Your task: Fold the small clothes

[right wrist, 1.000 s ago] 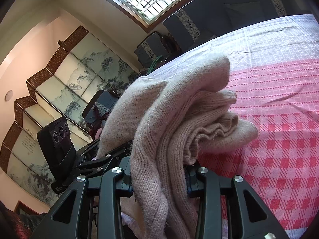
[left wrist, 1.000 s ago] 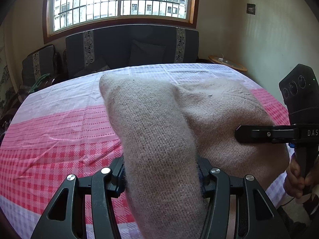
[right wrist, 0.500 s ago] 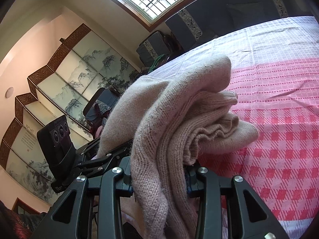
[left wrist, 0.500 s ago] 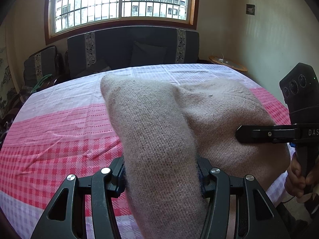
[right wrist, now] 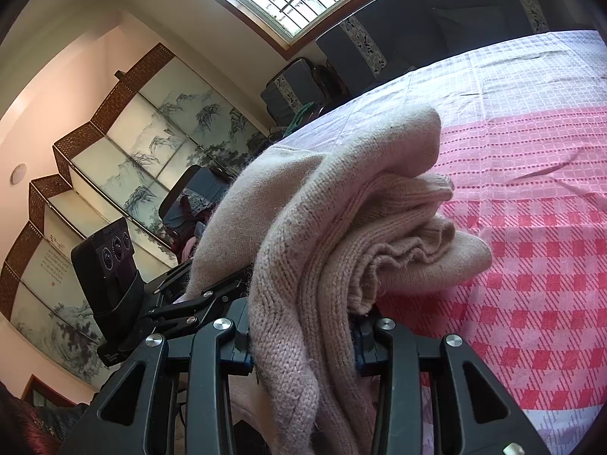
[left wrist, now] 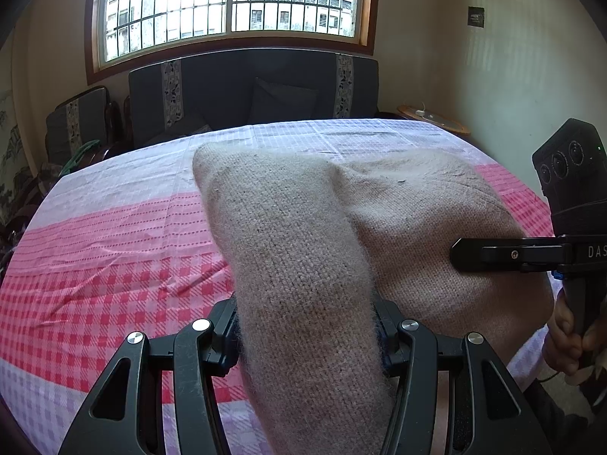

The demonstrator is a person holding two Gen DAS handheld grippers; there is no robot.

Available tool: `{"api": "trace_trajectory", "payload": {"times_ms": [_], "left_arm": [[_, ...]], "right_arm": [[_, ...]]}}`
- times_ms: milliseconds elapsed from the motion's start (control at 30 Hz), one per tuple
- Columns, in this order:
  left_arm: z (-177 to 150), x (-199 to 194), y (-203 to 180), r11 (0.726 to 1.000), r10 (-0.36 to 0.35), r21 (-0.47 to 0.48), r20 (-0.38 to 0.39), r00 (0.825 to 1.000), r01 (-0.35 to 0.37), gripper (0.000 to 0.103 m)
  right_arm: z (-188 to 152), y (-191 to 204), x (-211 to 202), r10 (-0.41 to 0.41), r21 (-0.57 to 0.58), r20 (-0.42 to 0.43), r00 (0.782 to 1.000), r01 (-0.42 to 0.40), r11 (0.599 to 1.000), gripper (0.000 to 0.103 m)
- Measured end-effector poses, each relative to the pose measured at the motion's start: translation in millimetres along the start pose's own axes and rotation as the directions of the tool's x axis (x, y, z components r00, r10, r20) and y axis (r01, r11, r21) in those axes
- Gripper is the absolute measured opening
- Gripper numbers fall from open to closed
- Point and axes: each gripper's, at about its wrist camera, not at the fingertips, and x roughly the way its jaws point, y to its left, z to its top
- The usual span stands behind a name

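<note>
Each camera sits close behind its own tongs, angled down over the bench (left wrist: 114,265). The left view faces the window (left wrist: 231,0) at 12 o'clock. Both share the knit garment (left wrist: 303,265) and checked cloth (right wrist: 531,227).

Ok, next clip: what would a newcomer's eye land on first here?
The beige knitted garment fills the middle of both views, bunched and lifted off the pink-and-red checked cloth beneath it. Both claws are shut on it: the left claw grips a wide fold, and the right claw clamps several stacked layers. Behind, a barred window glows above a dark sofa.
</note>
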Motion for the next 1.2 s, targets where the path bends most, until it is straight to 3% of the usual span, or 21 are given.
{"api": "trace_trajectory", "payload": {"times_ms": [733, 1200], "left_arm": [[-26.4, 6.9, 3.0, 0.999, 0.041, 0.003, -0.015, 0.999, -0.041, 0.054], [-38.1, 10.2, -14.8, 0.989, 0.119, 0.089, 0.012, 0.993, -0.12, 0.058]], "right_arm": [[-15.1, -18.6, 14.8, -0.008, 0.055, -0.043, 0.999, 0.011, 0.998, 0.034], [-29.9, -41.1, 26.2, -0.021, 0.111, -0.066, 0.998, 0.028, 0.993, 0.04]]}}
